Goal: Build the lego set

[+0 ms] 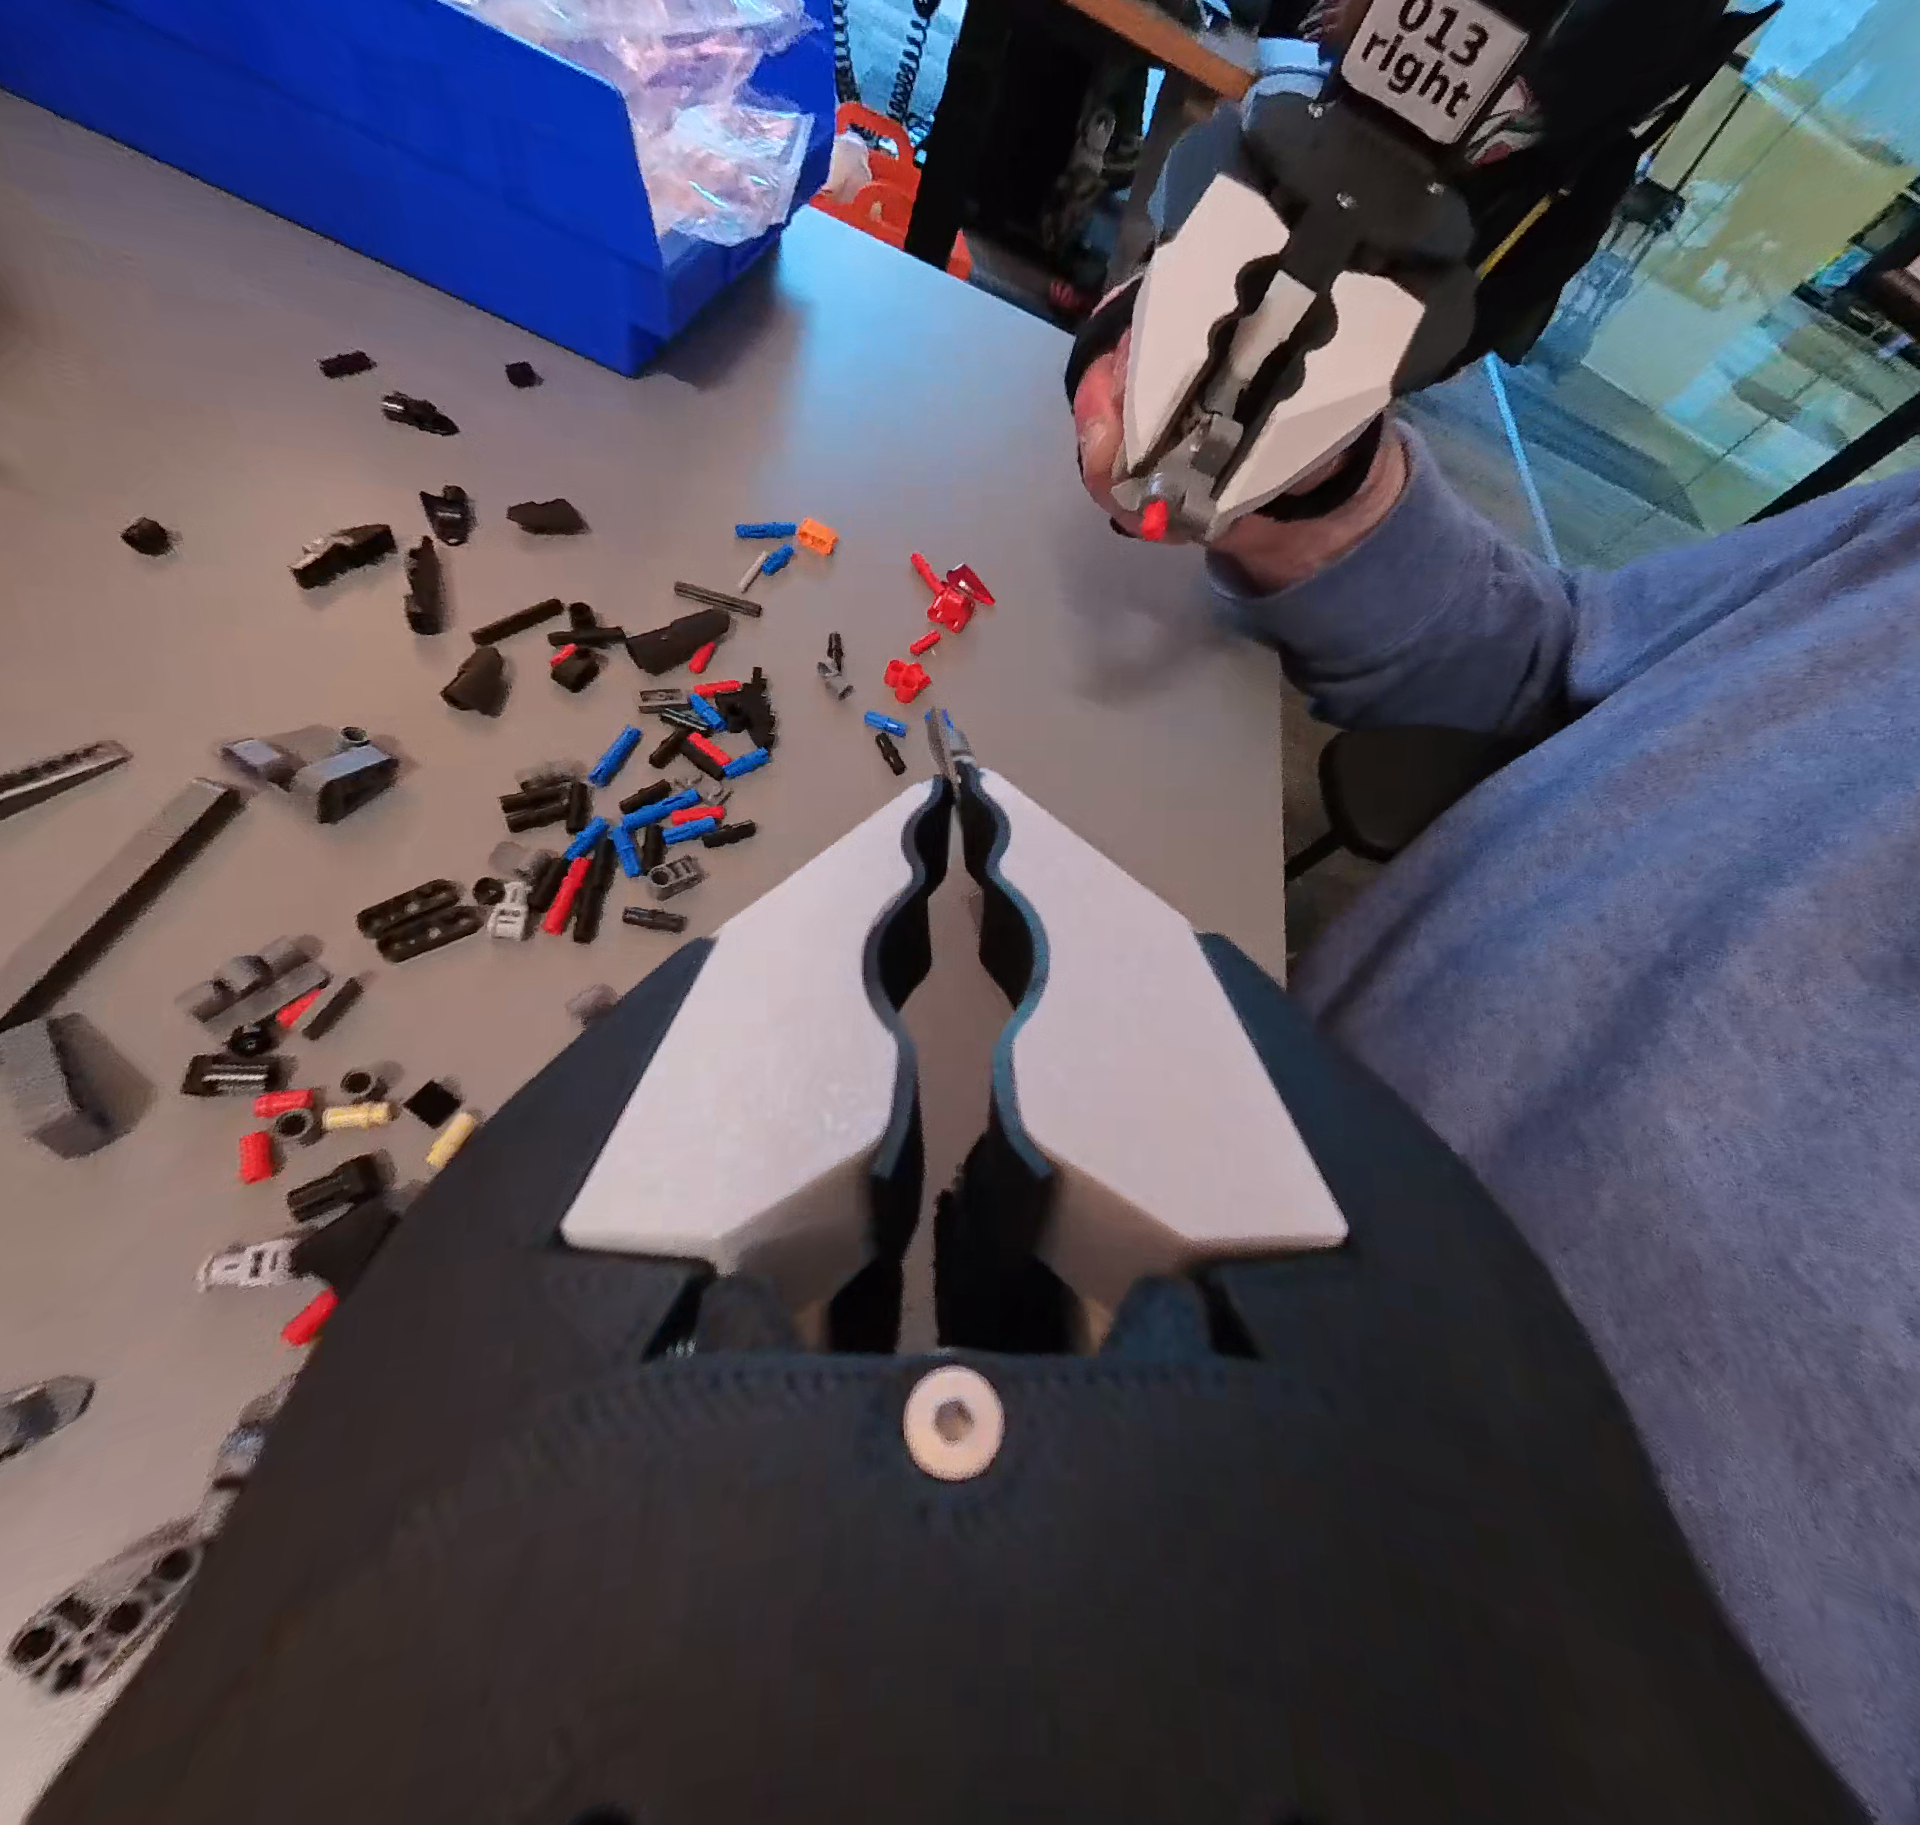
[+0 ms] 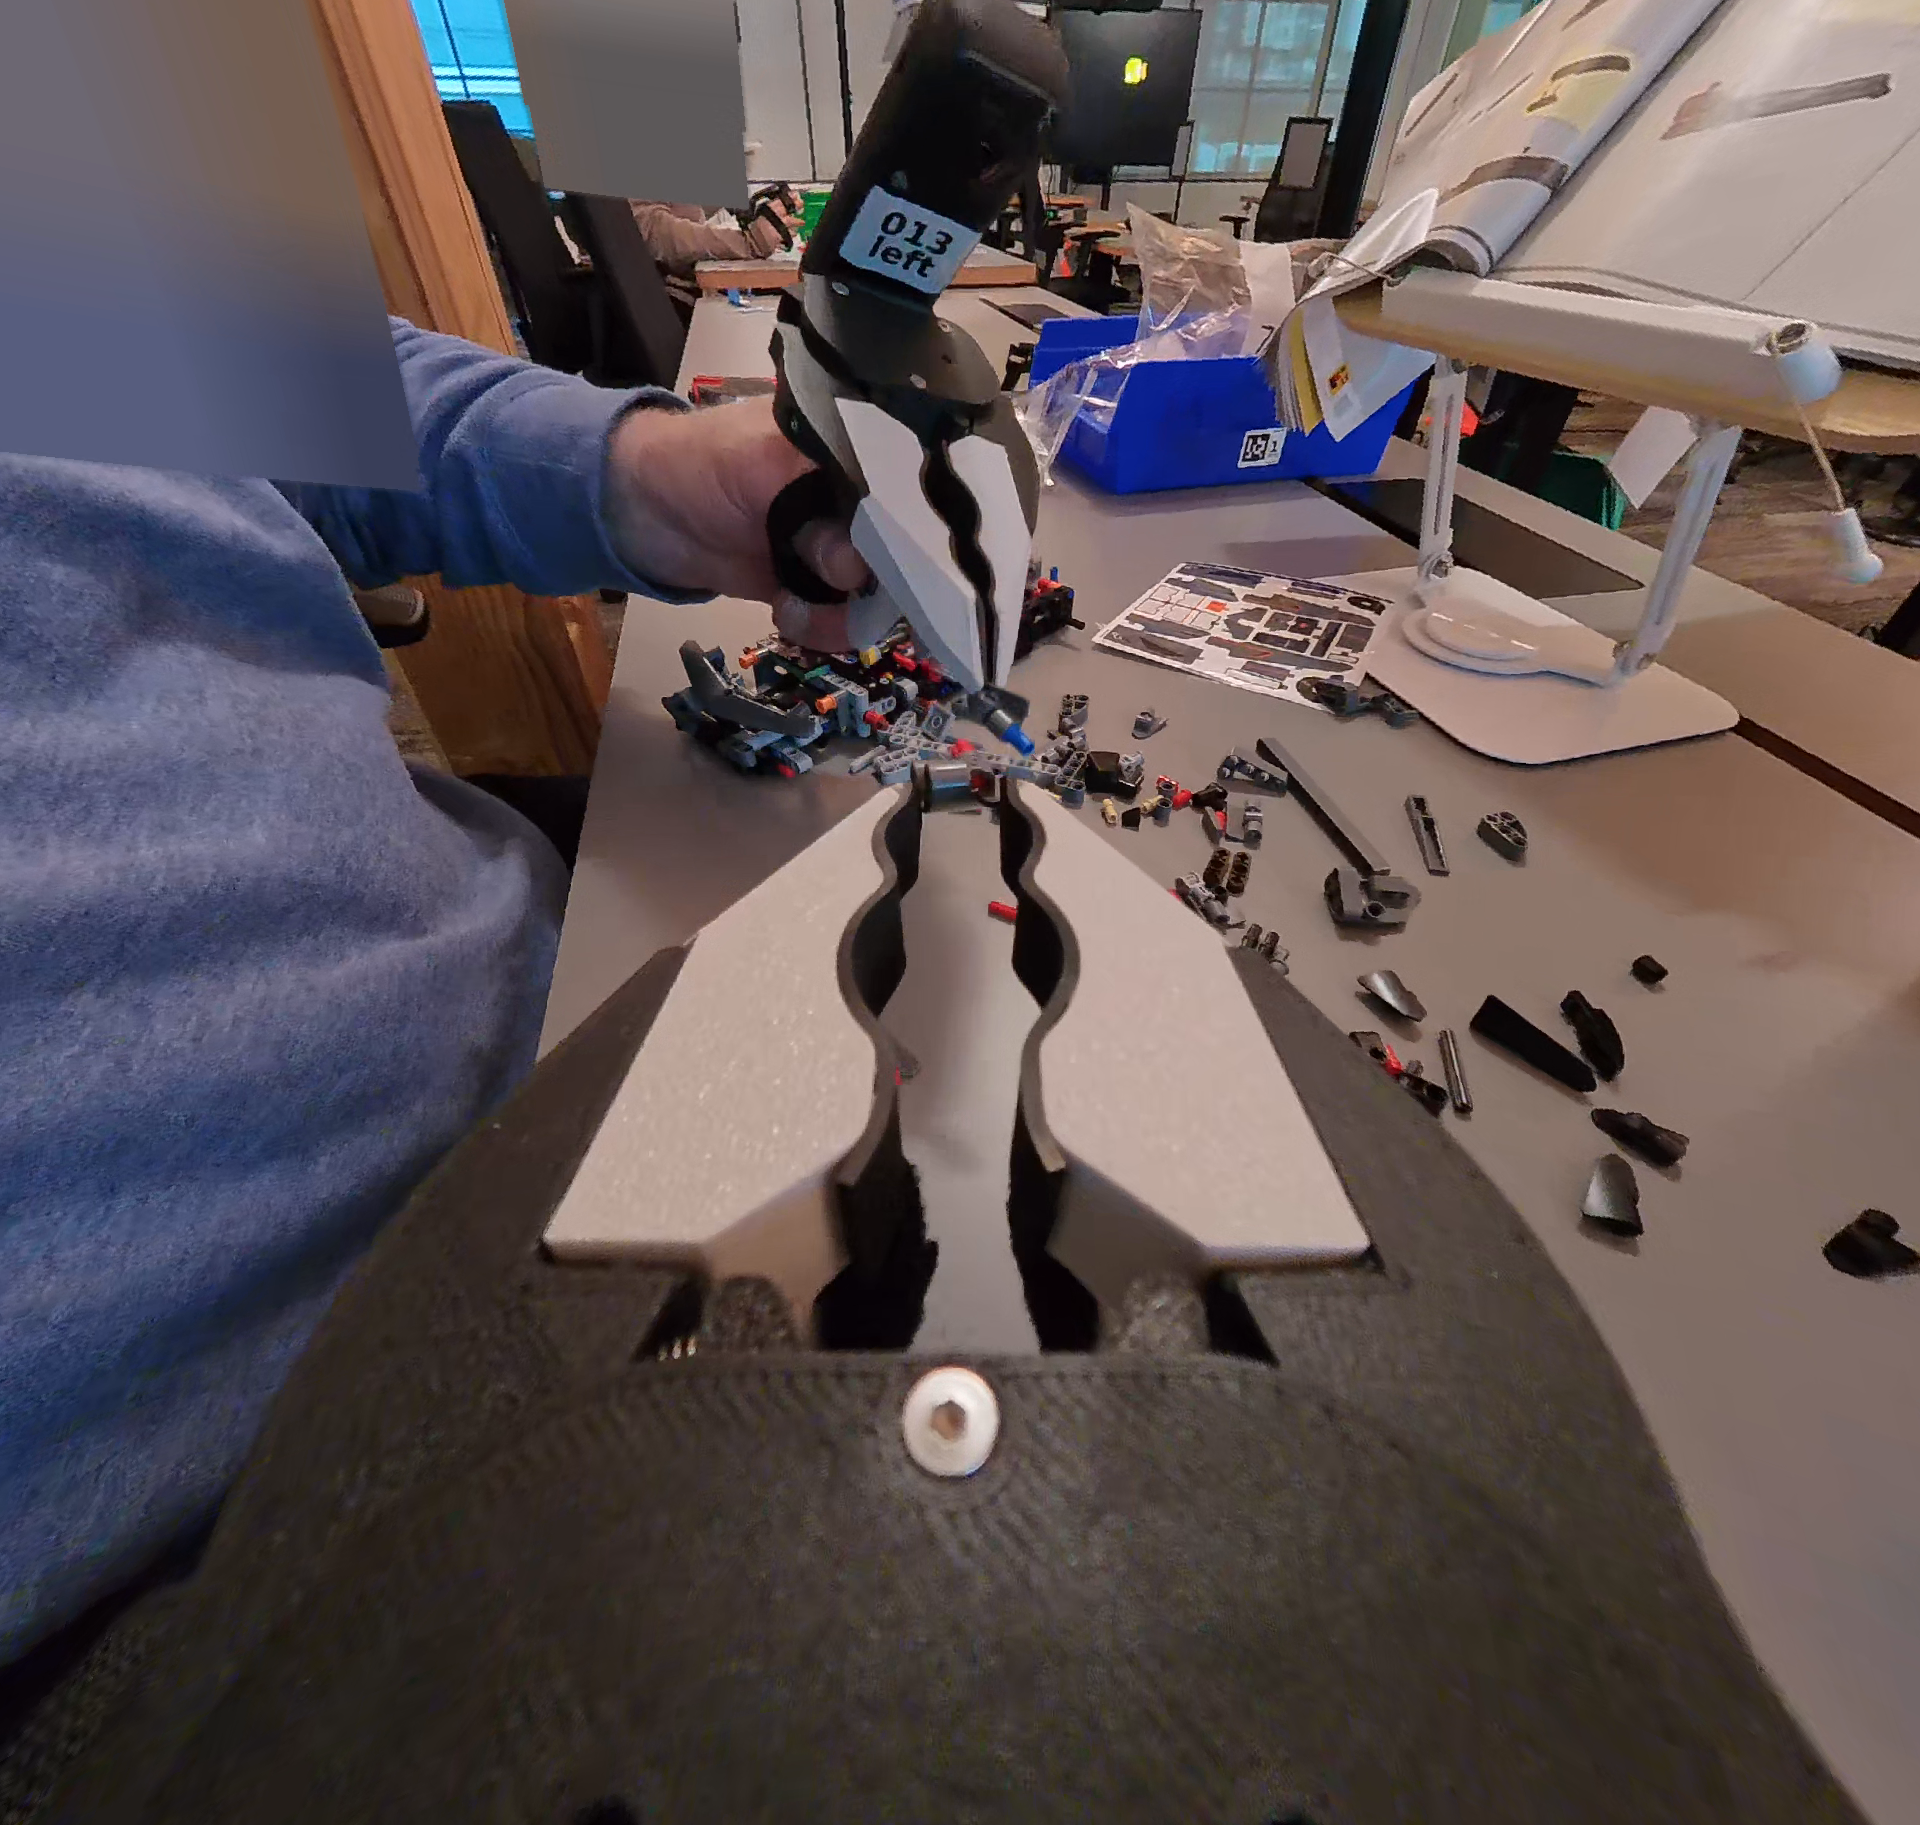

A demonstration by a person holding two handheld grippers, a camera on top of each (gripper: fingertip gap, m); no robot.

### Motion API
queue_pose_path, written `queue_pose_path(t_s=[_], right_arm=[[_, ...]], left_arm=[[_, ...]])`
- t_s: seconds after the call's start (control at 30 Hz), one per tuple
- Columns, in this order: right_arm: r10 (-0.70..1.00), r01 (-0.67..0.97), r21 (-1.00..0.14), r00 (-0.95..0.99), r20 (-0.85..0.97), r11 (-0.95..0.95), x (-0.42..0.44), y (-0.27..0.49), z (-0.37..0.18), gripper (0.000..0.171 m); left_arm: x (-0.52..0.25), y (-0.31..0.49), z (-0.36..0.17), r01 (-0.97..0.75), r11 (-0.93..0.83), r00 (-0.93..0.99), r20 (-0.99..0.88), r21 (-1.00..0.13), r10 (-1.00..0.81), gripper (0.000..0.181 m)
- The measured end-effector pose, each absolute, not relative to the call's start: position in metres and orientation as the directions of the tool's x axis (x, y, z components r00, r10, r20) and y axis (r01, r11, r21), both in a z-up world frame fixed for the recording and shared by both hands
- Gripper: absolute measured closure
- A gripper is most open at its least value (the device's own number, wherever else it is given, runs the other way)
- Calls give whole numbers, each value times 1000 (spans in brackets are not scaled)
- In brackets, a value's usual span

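Both grippers were pinched shut above the grey table (image 1: 935,341): the left gripper (image 1: 954,783) held a small grey piece with a blue pin (image 2: 1000,715), the right gripper (image 2: 961,788) a grey connector with a red pin (image 1: 1184,487). Scattered loose pieces (image 1: 644,788) lay at nine o'clock of the left gripper, and a blue bin (image 1: 416,165) stood at eleven. Half-built, the model (image 2: 790,705) sat behind the left gripper, with a sticker sheet (image 2: 1247,622) and book stand (image 2: 1558,674) at two o'clock.

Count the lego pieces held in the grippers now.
2. A grey piece with a blue tip is in the left gripper; a grey piece with a red tip is in the right gripper. I see no others held.
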State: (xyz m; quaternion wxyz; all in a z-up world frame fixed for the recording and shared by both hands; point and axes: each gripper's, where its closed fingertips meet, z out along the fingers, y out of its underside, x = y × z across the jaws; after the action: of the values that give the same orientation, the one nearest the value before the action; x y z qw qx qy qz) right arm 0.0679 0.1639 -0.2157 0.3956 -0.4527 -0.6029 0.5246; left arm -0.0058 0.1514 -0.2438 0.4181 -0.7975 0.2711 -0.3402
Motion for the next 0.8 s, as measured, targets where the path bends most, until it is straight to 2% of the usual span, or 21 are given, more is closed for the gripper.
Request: queue_pose_path(t_s=[0.4, 0.8], right_arm=[[942, 131, -984, -329, 69, 118, 34, 151, -193, 159], [921, 46, -953, -276, 275, 299, -39, 154, -130, 159]], left_arm=[[-68, 133, -200, -101, -392, 721, 204, -914, -662, 181], [-129, 133, -145, 47, -235, 721, 195, -971, -665, 181]])
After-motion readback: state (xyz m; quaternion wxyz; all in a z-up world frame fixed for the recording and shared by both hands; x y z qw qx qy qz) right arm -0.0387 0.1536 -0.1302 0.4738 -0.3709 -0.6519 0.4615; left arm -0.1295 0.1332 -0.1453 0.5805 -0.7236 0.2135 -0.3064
